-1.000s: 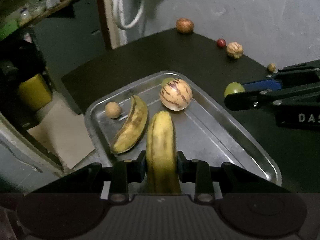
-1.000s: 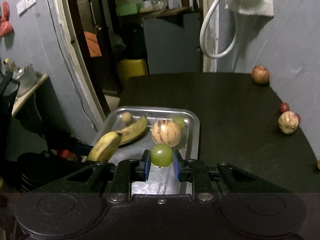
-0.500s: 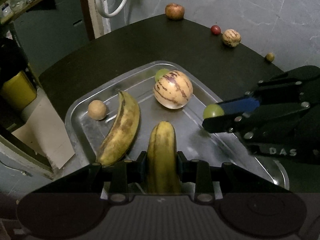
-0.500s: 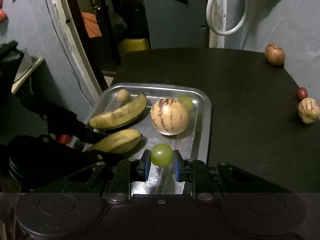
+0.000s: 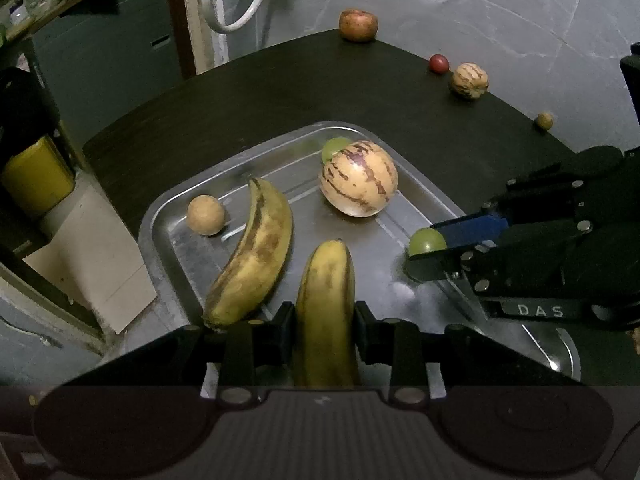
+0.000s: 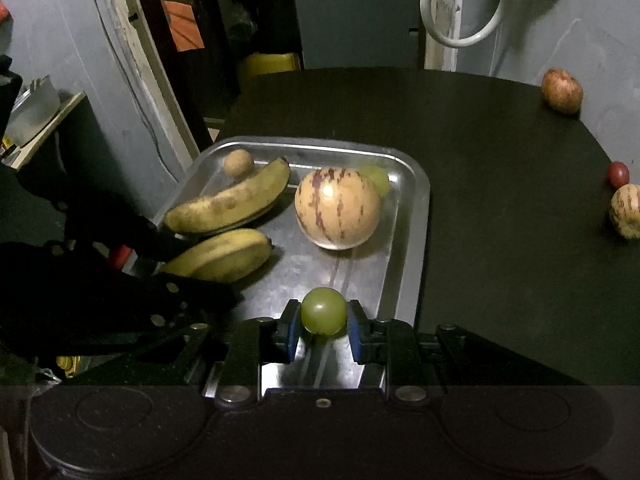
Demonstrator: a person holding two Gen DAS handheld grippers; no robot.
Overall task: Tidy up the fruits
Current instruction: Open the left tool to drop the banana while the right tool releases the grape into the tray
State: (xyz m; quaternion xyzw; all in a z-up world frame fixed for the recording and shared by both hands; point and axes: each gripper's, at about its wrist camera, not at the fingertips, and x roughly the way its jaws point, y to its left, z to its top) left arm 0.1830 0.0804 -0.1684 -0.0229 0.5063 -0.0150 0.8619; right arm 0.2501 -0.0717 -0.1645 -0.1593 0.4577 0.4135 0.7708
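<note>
My left gripper point(image 5: 324, 316) is shut on a yellow banana point(image 5: 326, 280), which lies low on the metal tray point(image 5: 168, 216) beside a second, spotted banana point(image 5: 256, 252). My right gripper point(image 6: 323, 320) holds a green grape point(image 6: 323, 310) between its blue pads, down at the tray floor near the right rim point(image 6: 424, 200). Its jaws are just starting to open, and the pads still meet the grape. The tray also carries a striped melon point(image 5: 358, 178), a small tan round fruit point(image 5: 206, 215) and another green grape point(image 5: 334, 148) half hidden behind the melon.
Along the far edge of the dark table sit a reddish apple point(image 5: 358, 25), a small red fruit point(image 5: 439, 63), a small striped melon point(image 5: 469, 80) and a small tan fruit point(image 5: 544, 120). Left of the tray the table ends above a yellow container point(image 5: 36, 176).
Both grippers have come down onto the tray. The held banana sank beside the spotted one, and the grape moved from outside the right rim to low inside the tray.
</note>
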